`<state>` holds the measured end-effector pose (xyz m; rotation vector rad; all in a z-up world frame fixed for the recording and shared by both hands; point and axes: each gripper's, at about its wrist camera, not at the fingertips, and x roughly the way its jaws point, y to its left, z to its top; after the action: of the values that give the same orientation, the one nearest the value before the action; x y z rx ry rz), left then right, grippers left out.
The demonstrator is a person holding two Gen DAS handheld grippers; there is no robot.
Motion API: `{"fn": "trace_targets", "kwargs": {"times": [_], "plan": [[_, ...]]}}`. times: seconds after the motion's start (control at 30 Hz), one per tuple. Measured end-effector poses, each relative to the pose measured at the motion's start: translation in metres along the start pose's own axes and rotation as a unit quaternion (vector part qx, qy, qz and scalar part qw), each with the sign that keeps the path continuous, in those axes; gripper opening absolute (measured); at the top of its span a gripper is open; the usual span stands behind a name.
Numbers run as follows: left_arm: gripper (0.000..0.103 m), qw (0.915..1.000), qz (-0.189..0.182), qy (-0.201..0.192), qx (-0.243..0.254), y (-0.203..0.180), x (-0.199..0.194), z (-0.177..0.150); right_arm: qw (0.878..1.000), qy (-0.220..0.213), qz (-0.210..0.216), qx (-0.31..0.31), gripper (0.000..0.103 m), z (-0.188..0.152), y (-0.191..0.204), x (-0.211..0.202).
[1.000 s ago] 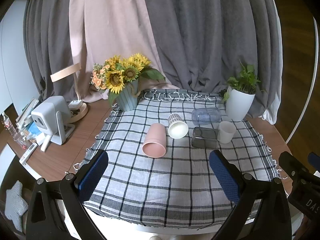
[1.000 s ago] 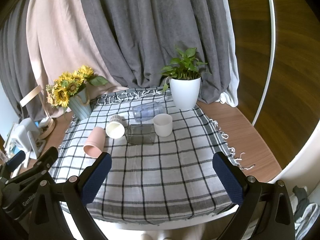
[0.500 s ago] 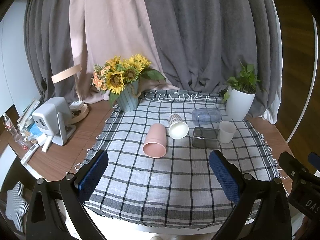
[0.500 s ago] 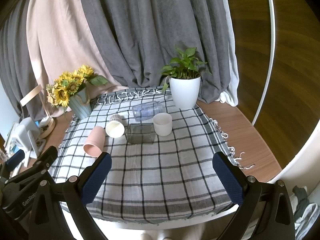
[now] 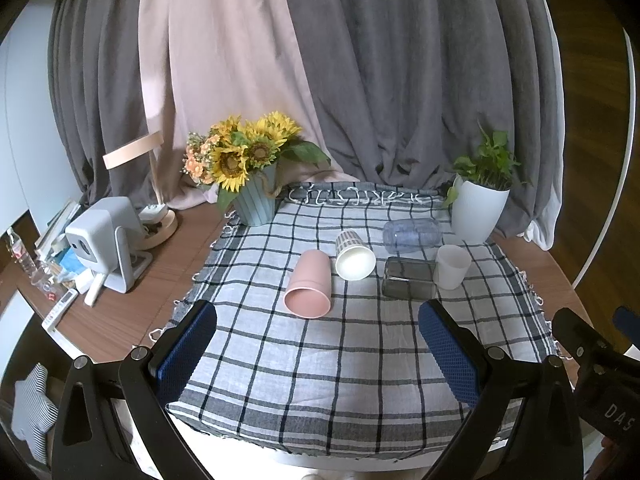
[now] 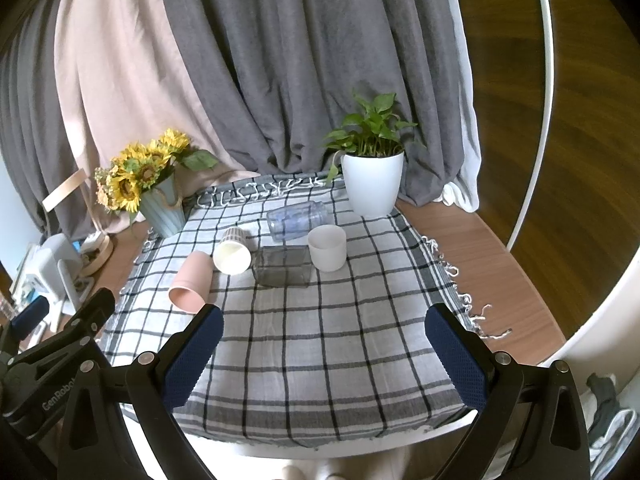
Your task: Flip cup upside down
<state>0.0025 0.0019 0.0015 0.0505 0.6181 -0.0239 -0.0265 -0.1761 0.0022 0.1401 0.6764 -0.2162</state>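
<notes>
Several cups sit mid-table on a checked cloth [image 5: 320, 360]. A pink cup [image 5: 309, 289] [image 6: 189, 281] lies on its side, mouth toward me. A striped paper cup [image 5: 354, 256] [image 6: 233, 251] lies on its side beside it. A dark glass tumbler [image 5: 409, 278] [image 6: 283, 267] and a clear bluish cup [image 5: 412, 232] [image 6: 297, 219] also lie on their sides. A white cup [image 5: 452, 267] [image 6: 327, 247] stands upright. My left gripper [image 5: 318, 358] and right gripper [image 6: 324, 360] are both open and empty, hovering over the cloth's near edge.
A sunflower vase [image 5: 254, 196] stands at the back left and a white potted plant [image 6: 372, 188] at the back right. A small projector [image 5: 106, 240], a lamp base and clutter sit on the wooden table left of the cloth. Curtains hang behind.
Both views have shifted only very slightly. The cups have not moved and both grippers stay open.
</notes>
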Motion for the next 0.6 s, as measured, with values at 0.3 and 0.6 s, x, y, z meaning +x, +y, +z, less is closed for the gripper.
{"fn": "trace_targets", "kwargs": {"times": [0.3, 0.6], "plan": [[0.103, 0.9995, 0.001, 0.027, 0.014, -0.002, 0.023, 0.008, 1.0, 0.024, 0.007, 0.006, 0.102, -0.003, 0.005, 0.017], [0.103, 0.9969, -0.027, 0.05, 0.054, 0.002, 0.077, 0.034, 0.998, 0.053, 0.001, 0.023, 0.102, 0.018, 0.022, 0.059]]}}
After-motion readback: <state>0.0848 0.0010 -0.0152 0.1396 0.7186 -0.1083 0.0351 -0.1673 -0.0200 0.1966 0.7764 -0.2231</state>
